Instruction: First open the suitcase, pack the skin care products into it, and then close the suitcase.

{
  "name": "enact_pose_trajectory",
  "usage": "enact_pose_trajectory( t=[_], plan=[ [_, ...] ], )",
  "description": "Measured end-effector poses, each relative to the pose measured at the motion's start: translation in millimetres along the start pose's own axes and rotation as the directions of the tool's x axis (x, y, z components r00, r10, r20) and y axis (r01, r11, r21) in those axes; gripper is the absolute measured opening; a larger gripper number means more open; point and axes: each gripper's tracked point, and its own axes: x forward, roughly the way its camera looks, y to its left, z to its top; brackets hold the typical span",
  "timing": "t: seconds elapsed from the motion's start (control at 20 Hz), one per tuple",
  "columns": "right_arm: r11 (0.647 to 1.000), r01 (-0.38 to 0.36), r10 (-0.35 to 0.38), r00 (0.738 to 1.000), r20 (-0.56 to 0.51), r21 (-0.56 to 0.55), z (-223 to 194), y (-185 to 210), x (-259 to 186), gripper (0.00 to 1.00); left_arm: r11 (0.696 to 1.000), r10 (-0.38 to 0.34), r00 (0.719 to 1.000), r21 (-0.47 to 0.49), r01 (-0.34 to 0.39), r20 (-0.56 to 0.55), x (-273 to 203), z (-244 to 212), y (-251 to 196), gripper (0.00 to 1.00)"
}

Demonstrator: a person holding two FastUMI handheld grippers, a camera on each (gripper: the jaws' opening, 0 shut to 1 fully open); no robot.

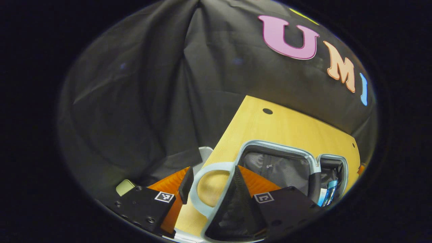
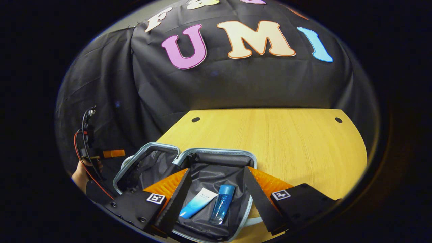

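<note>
Suitcase lay open on the wooden table, both halves flat, with a blue bottle and a blue-white tube side by side in one lined half. Right gripper hovered over that half, fingers spread, gripping nothing. Left gripper sat at the case's handle, fingers spread either side of the loop, not pressing it.

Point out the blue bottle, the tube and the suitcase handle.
Blue bottle [image 2: 222,204], right gripper view, middle of its body.
Tube [image 2: 198,203], right gripper view, middle of the tube.
Suitcase handle [image 1: 195,199], left gripper view, its curved outer bar.
</note>
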Motion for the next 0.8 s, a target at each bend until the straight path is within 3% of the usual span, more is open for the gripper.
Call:
enact_pose_trajectory(
  t=[0.05,0.3,0.5,0.65,0.8],
  plan=[
    [1.0,0.006,-0.006,1.0,0.01,0.006,4,-1,0,0.98,1.0,0.003,1.0,-0.018,-0.003,-0.023,6,-6,8,0.7],
    [0.999,0.037,-0.037,0.999,0.025,0.036,11,-3,0,0.98,0.998,-0.037,0.986,-0.057,0.028,-0.162,38,-47,26,0.74],
    [1.0,0.023,-0.023,0.999,0.048,-0.008,17,5,-4,0.98,0.997,-0.056,0.979,-0.053,0.047,-0.197,47,-58,26,0.16],
    [1.0,0.005,-0.003,0.999,0.051,-0.03,23,10,-8,0.98,0.996,-0.068,0.988,-0.061,0.06,-0.141,34,-40,18,0.03],
    [0.998,-0.044,0.047,0.995,0.088,-0.042,36,22,-17,0.98,0.996,-0.08,0.995,-0.052,0.078,-0.053,2,-14,11,0.01]
  ],
)
